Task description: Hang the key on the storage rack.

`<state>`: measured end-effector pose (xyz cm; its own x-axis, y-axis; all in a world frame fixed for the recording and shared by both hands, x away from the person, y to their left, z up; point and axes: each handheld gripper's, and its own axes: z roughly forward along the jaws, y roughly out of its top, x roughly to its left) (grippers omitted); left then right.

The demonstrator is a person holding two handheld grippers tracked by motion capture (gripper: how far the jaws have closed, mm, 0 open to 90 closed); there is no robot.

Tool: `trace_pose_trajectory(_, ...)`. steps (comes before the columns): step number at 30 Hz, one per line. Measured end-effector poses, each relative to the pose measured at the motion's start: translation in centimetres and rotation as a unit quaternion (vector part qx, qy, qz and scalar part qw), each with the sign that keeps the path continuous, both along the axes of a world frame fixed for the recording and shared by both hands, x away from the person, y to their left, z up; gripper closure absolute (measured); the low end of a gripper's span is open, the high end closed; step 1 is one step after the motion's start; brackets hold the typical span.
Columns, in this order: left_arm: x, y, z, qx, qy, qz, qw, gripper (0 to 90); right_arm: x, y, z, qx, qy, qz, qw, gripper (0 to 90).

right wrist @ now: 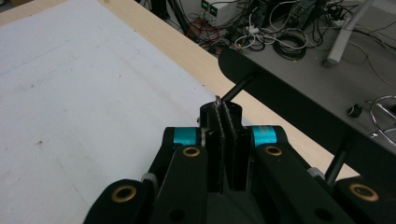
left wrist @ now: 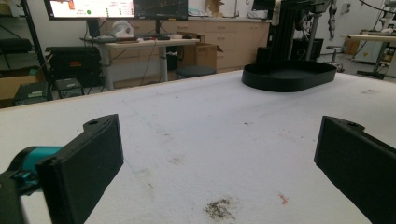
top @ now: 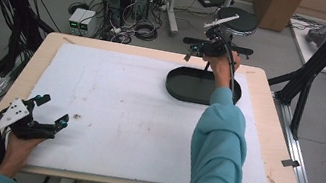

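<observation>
Left gripper (top: 50, 109) rested low on the white surface (top: 126, 115), jaws spread wide with nothing between them; a black oval tray (left wrist: 289, 74) lay far ahead. Right gripper (right wrist: 225, 108) was raised over the tray's far rim, jaws pinched on a thin metal ring (right wrist: 217, 99).
</observation>
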<state>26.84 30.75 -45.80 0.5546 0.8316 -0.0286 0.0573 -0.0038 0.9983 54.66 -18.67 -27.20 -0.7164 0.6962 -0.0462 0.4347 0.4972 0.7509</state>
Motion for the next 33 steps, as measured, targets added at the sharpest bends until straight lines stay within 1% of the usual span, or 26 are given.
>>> trace_pose_trajectory(6,0.0,0.0,0.0,0.001,0.000,0.001,1.0000,1.7,0.2,-0.1,-0.2,-0.002,-0.004,0.006,1.0000,87.9)
trace_pose_trajectory(7,0.0,0.0,0.0,0.001,0.000,0.001,1.0000,1.7,0.4,-0.2,-0.2,-0.002,-0.009,0.010,0.9999,87.7)
trace_pose_trajectory(8,0.0,0.0,0.0,0.001,0.000,0.001,1.0000,1.7,0.3,-0.2,-0.2,-0.001,-0.004,0.009,1.0000,87.4)
trace_pose_trajectory(12,0.0,0.0,0.0,0.001,0.000,0.001,1.0000,1.7,0.4,-0.3,-0.3,-0.002,-0.005,0.011,0.9999,87.0)
trace_pose_trajectory(13,0.0,0.0,0.0,0.001,0.000,0.001,1.0000,1.7,0.5,-0.3,-0.4,-0.005,-0.009,0.012,0.9999,86.8)
trace_pose_trajectory(15,0.0,0.0,0.0,0.001,0.000,0.001,1.0000,1.7,0.5,-0.3,-0.5,0.000,-0.001,0.007,1.0000,86.7)
trace_pose_trajectory(17,0.0,0.0,0.0,0.002,0.001,0.001,1.0000,1.7,0.7,-0.4,-0.6,-0.001,-0.004,0.008,1.0000,86.6)
trace_pose_trajectory(18,0.0,0.0,0.0,0.002,0.001,0.001,1.0000,1.7,0.7,-0.4,-0.7,-0.007,-0.004,0.006,1.0000,86.6)
trace_pose_trajectory(20,0.0,0.0,0.0,0.002,0.001,0.001,1.0000,1.7,0.9,-0.5,-0.9,-0.011,0.000,0.004,0.9999,86.8)
trace_pose_trajectory(22,0.0,0.0,0.0,0.003,0.001,0.001,1.0000,1.7,0.9,-0.6,-1.0,-0.006,0.007,-0.002,1.0000,86.8)
trace_pose_trajectory(23,0.0,0.0,0.0,0.003,0.001,0.001,1.0000,1.7,1.0,-0.6,-1.0,-0.009,0.000,0.003,1.0000,86.8)
trace_pose_trajectory(24,0.0,0.0,0.0,0.003,0.001,0.001,1.0000,1.7,1.0,-0.6,-1.0,-0.009,0.000,0.003,1.0000,86.8)
trace_pose_trajectory(27,0.0,0.0,0.0,0.002,0.001,0.001,1.0000,1.7,1.1,-0.6,-1.2,-0.005,0.008,-0.004,0.9999,86.8)
trace_pose_trajectory(28,0.0,0.0,0.0,0.002,0.001,0.001,1.0000,1.7,1.2,-0.6,-1.3,-0.005,0.006,-0.002,1.0000,86.8)
trace_pose_trajectory(29,0.0,0.0,0.0,0.002,0.001,0.001,1.0000,1.7,1.2,-0.6,-1.3,-0.004,0.008,-0.006,0.9999,86.8)
trace_pose_trajectory(31,0.0,0.0,0.0,0.002,0.001,0.001,1.0000,1.7,1.3,-0.7,-1.5,-0.008,0.007,-0.008,0.9999,86.1)
trace_pose_trajectory(33,0.0,0.0,0.0,0.002,0.001,0.001,1.0000,1.7,1.4,-0.8,-1.6,-0.004,0.011,-0.010,0.9999,85.2)
